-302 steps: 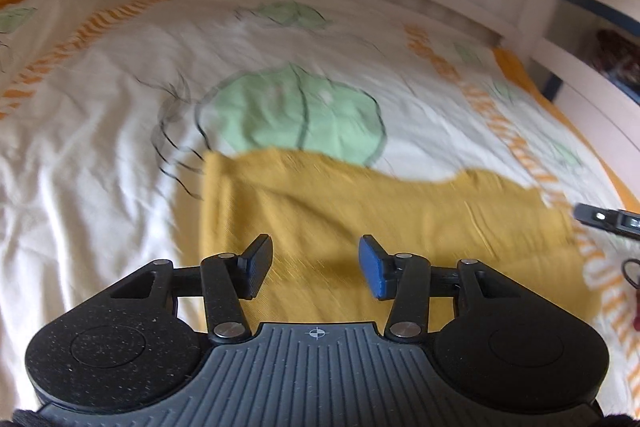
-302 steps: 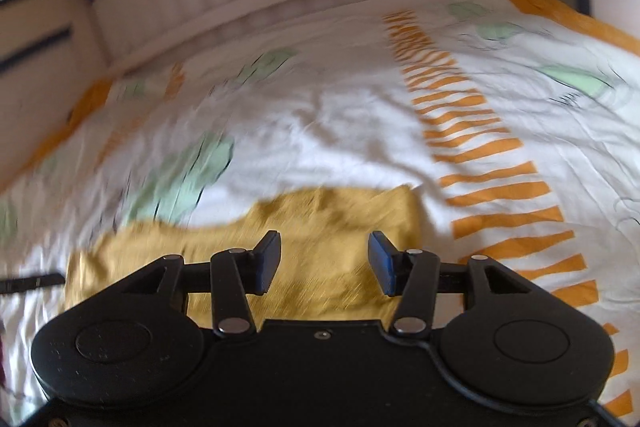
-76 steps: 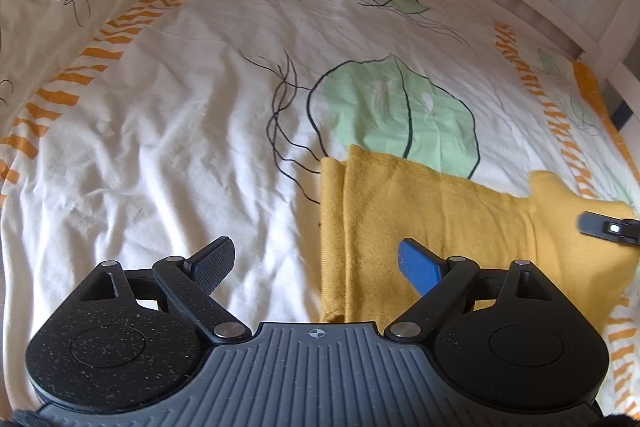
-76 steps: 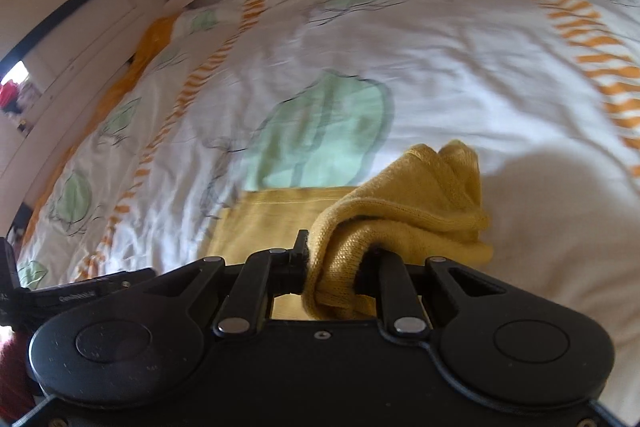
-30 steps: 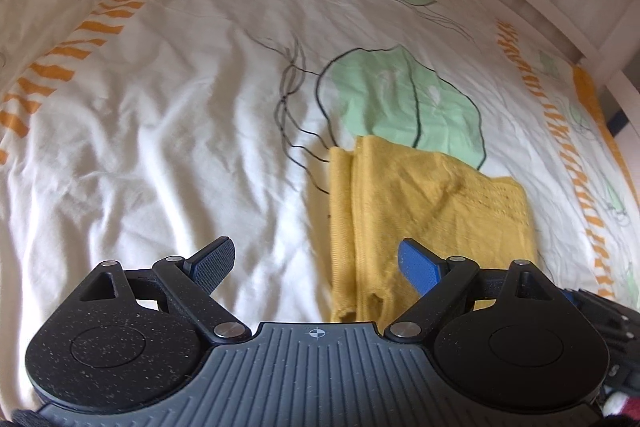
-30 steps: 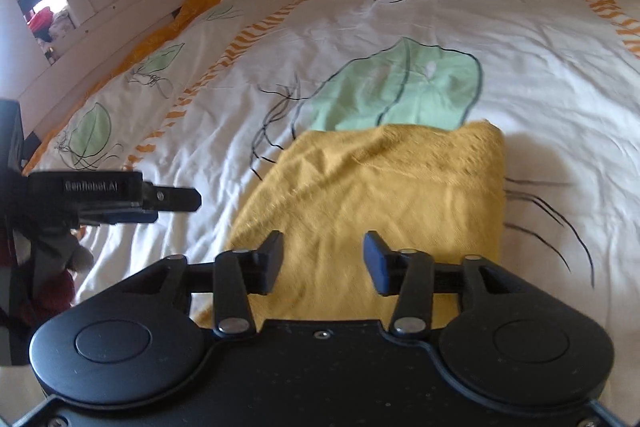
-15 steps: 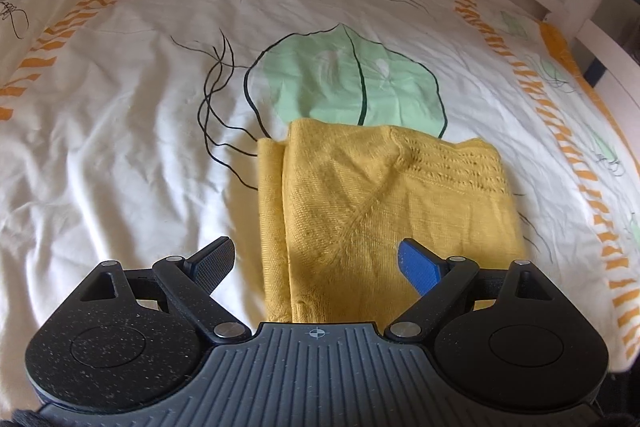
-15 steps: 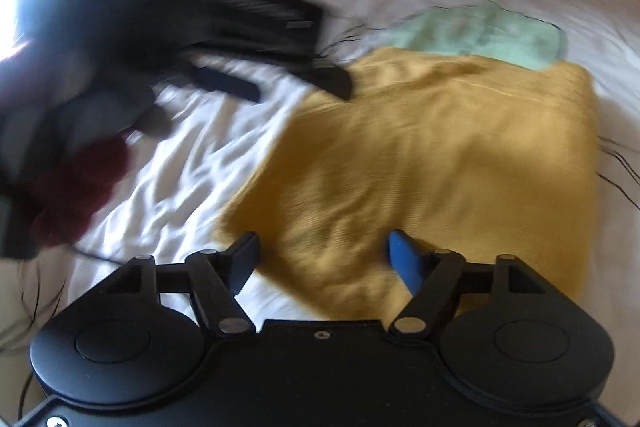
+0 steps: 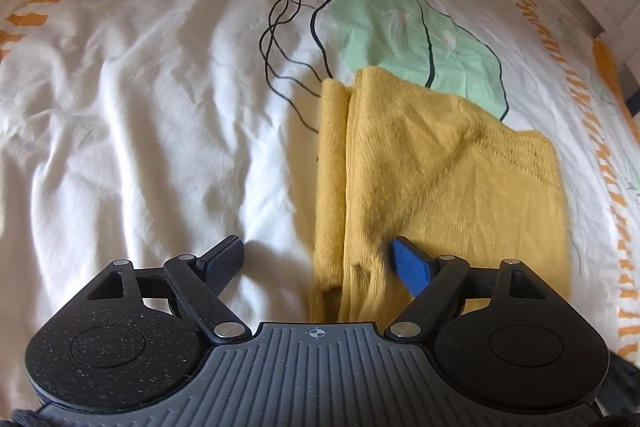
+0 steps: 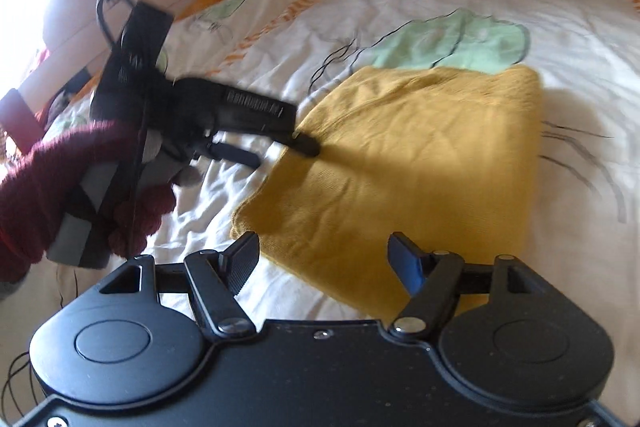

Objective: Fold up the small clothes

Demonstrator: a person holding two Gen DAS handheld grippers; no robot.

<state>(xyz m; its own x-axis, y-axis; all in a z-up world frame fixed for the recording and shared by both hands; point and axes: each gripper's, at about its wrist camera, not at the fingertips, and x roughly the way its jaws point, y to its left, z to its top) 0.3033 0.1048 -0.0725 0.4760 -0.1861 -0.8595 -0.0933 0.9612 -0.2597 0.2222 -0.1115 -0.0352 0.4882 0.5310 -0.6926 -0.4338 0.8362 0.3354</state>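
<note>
The yellow knitted garment (image 9: 440, 187) lies flat on the bed, folded into a rough rectangle, its far edge overlapping the big green leaf print (image 9: 404, 35) on the white bedcover (image 9: 140, 107), well in from the bed's edges. In the left wrist view a narrow strip of the knit runs along the garment's left edge as a separate ridge, so the layers there do not line up cleanly.

The left hand-held gripper (image 9: 316, 259) hangs low over the near left part of the garment. Its jaws are wide but closing; the ridged edge lies between them, with the blue finger (image 9: 412, 263) over the knit and the dark finger (image 9: 224, 259) over bare bedcover. Neither pad presses on the cloth yet. The right hand-held gripper (image 10: 324, 259) is also wide open and holds nothing, with the garment's near corner lying between its fingers. In that same view the left tool (image 10: 224, 119) is held by a hand in a dark red knitted sleeve (image 10: 48, 179), one fingertip at the garment's edge.

The step in hand looks like tidying or taking hold of an edge for a further fold. The next move probably calls for pinching every layer of the left edge together, so the loose strip comes along rather than slipping out.

No container shows in either view.
</note>
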